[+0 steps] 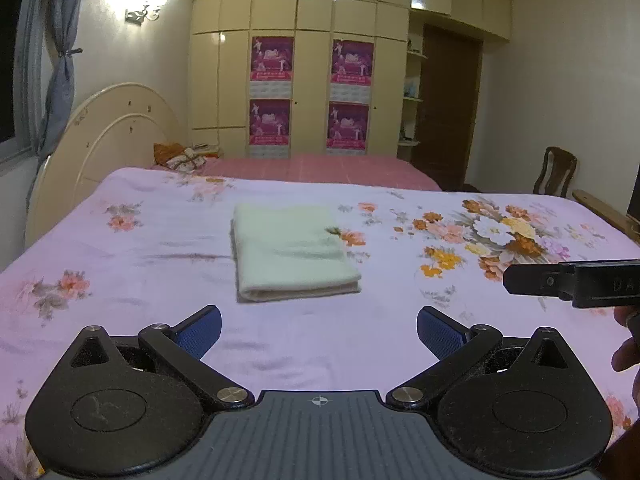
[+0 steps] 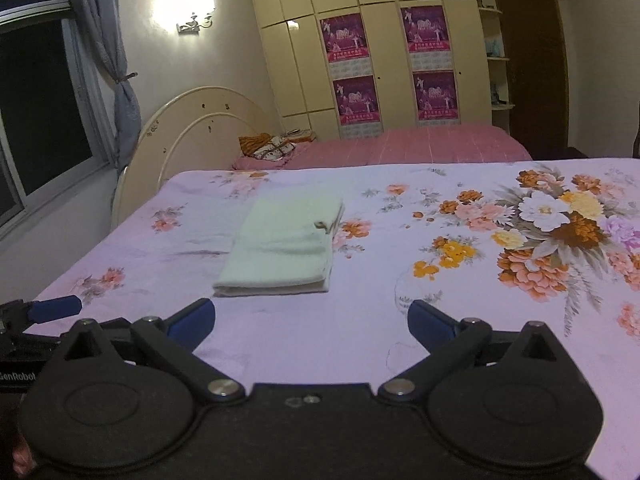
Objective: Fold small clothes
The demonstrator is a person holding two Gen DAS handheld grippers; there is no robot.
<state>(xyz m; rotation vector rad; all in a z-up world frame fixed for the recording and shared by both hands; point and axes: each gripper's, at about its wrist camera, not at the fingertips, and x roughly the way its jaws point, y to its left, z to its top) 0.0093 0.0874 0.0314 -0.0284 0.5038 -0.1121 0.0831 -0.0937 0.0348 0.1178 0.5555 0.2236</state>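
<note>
Lying folded into a neat pale green rectangle, the small cloth (image 1: 294, 252) is seen on the floral bedsheet (image 1: 120, 280), while the left gripper (image 1: 319, 334) and right gripper (image 2: 310, 326) are held near it, spread wide and empty (apparently released since the fold looks finished).

Folded cloth (image 1: 294, 252) on the bedspread (image 1: 160, 320), headboard (image 1: 108, 140) left, wardrobe (image 1: 304, 76) behind.

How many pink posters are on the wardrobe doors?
4, in two columns of two on the wardrobe: upper left poster, lower left, upper right, lower right. None appears hidden.
</note>
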